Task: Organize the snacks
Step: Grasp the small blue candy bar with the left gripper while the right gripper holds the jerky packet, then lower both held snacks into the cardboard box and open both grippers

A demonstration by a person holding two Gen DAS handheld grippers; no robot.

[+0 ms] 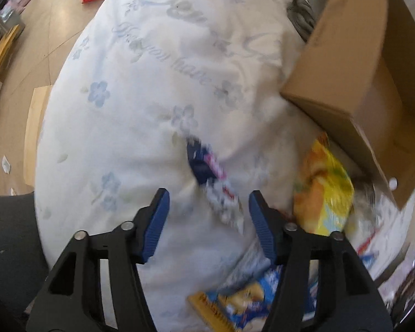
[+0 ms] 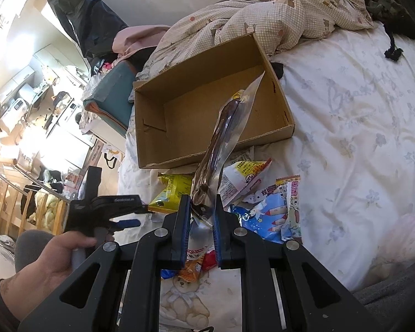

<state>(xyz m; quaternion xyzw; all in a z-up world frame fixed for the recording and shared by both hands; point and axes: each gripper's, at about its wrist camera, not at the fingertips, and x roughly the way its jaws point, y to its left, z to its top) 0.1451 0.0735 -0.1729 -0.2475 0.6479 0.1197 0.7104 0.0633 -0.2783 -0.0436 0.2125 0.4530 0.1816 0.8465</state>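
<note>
Snacks lie in a loose heap on the white flower-printed bedsheet (image 2: 359, 127), just in front of the near wall of an open cardboard box (image 2: 163, 141), which sits on the bed with its opening facing up. In the right wrist view the box's brown floor shows bare wherever it is visible; a long clear packet with a dark sausage-like stick (image 2: 221, 144) rises in front of it and hides part of the inside. That packet is pinched at its lower end between the blue pads of the right gripper (image 2: 202, 210), whose jaws are closed narrowly on it, so it stands tilted up and to the right, above the pile and in front of the box. Beneath it, near the box's front wall, lie a yellow packet (image 2: 171, 191), a white and red wrapper (image 2: 243, 179) and a blue packet with pencil drawings (image 2: 265, 218), overlapping one another. To the left, a hand (image 2: 49, 260) grips the handle of the left gripper (image 2: 124, 215), seen side-on there. In the left wrist view the left gripper (image 1: 209, 207) has its jaws wide apart with nothing between them, hovering over the sheet; just beyond its tips lies a blurred dark blue and white wrapper (image 1: 207, 168), and an orange-yellow bag (image 1: 323, 191) lies to the right, beside the box (image 1: 354, 69). A checked beige quilt (image 2: 276, 13) is bunched on the far side of the box.
</note>
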